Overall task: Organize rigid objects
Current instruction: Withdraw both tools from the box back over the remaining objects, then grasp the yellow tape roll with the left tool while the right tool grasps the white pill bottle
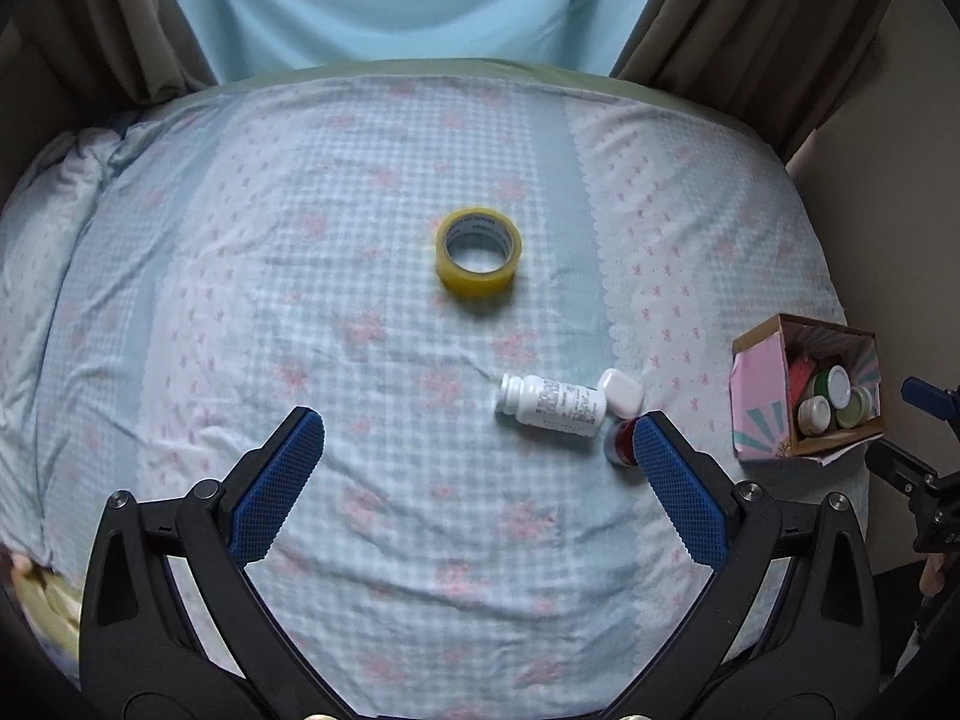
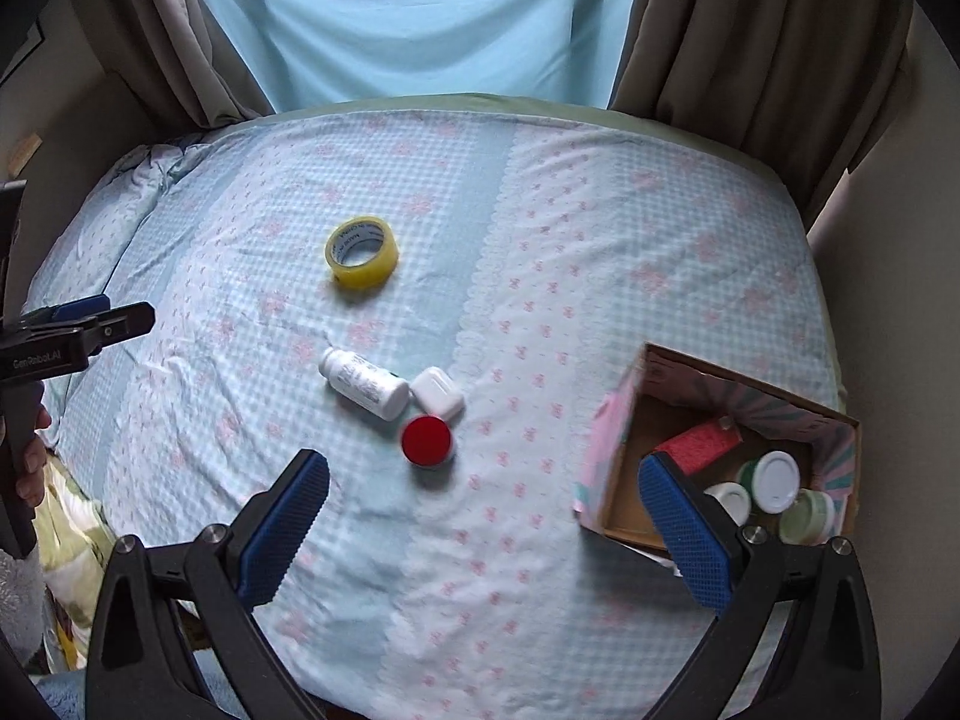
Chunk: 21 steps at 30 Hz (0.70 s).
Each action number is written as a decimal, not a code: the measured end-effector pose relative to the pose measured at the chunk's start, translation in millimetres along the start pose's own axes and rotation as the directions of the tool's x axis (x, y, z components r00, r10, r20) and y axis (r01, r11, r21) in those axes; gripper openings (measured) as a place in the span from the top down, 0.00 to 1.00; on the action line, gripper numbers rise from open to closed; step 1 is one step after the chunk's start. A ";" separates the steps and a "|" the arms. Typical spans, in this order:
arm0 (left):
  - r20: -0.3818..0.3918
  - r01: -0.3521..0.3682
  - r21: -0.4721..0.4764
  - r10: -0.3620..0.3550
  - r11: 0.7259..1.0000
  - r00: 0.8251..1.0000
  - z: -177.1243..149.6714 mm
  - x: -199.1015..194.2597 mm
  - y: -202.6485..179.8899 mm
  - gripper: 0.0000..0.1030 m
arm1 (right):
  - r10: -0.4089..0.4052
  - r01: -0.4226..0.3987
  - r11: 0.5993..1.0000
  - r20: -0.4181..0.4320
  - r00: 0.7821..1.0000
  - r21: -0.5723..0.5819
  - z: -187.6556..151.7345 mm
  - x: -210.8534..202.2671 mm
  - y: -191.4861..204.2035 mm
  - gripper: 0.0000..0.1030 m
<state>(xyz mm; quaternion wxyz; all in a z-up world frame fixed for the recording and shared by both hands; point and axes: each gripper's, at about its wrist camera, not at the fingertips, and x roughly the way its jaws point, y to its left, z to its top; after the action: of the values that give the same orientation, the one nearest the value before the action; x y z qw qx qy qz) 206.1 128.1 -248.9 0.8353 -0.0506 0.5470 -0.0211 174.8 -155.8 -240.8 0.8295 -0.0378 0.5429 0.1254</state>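
A white pill bottle point(image 1: 552, 407) point(image 2: 363, 383) lies on its side on the bed. Touching its base are a small white case point(image 1: 623, 391) point(image 2: 437, 392) and a red-lidded jar point(image 2: 426, 440) point(image 1: 621, 443). A yellow tape roll point(image 1: 478, 252) point(image 2: 362, 251) lies farther back. A cardboard box point(image 1: 761, 387) point(image 2: 618, 456) at the right holds several jars and a red item. My left gripper point(image 1: 480, 438) is open and empty, its right finger just in front of the red jar. My right gripper point(image 2: 485, 477) is open and empty, below the red jar, its right finger over the box.
The bed sheet point(image 1: 336, 276) point(image 2: 540, 300) is blue-checked with pink flowers. Brown curtains point(image 2: 750, 30) and a pale blue sheet hang behind. The left gripper's body point(image 2: 78, 330) shows at the left edge of the right wrist view, with a hand under it.
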 end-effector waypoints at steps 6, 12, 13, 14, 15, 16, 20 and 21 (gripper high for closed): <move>-0.049 0.044 0.132 -0.038 0.990 0.998 43.7 62.1 33.6 0.00 | 0.006 -0.006 1.000 -0.009 1.000 -0.014 30.5 43.5 42.0 0.00; -0.111 0.068 0.256 -0.040 0.964 0.993 71.5 135.8 35.8 0.00 | -0.015 0.001 0.981 -0.070 0.997 -0.193 46.0 101.0 76.3 0.00; -0.126 0.070 0.271 -0.037 0.960 0.991 75.1 150.3 34.3 0.00 | -0.014 -0.007 0.970 -0.086 0.996 -0.241 47.4 113.9 82.7 0.00; -0.140 0.075 0.283 -0.036 0.956 0.990 77.2 163.2 31.9 0.00 | -0.015 -0.014 0.959 -0.101 0.995 -0.283 47.9 125.2 87.8 0.00; -0.151 0.077 0.295 -0.033 0.952 0.988 78.9 175.2 29.6 0.00 | -0.017 -0.021 0.949 -0.115 0.993 -0.315 47.9 134.1 91.5 0.00; -0.163 0.077 0.311 -0.027 0.947 0.986 80.4 189.9 26.6 0.00 | -0.019 -0.032 0.931 -0.135 0.991 -0.363 47.9 147.7 97.1 0.00; -0.206 0.084 0.345 -0.012 0.935 0.978 85.0 240.4 16.9 0.00 | -0.040 -0.065 0.860 -0.194 0.980 -0.506 41.4 189.7 114.6 0.00; -0.213 0.085 0.351 -0.009 0.933 0.977 86.0 251.8 15.7 0.00 | -0.052 -0.070 0.838 -0.206 0.977 -0.541 38.7 199.7 118.8 0.00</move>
<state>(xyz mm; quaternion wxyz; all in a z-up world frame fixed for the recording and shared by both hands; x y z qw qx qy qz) 385.5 126.2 -446.1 0.7681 0.0915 0.6168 -0.1454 255.4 0.0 -398.0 0.7209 -0.2827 0.5704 0.2738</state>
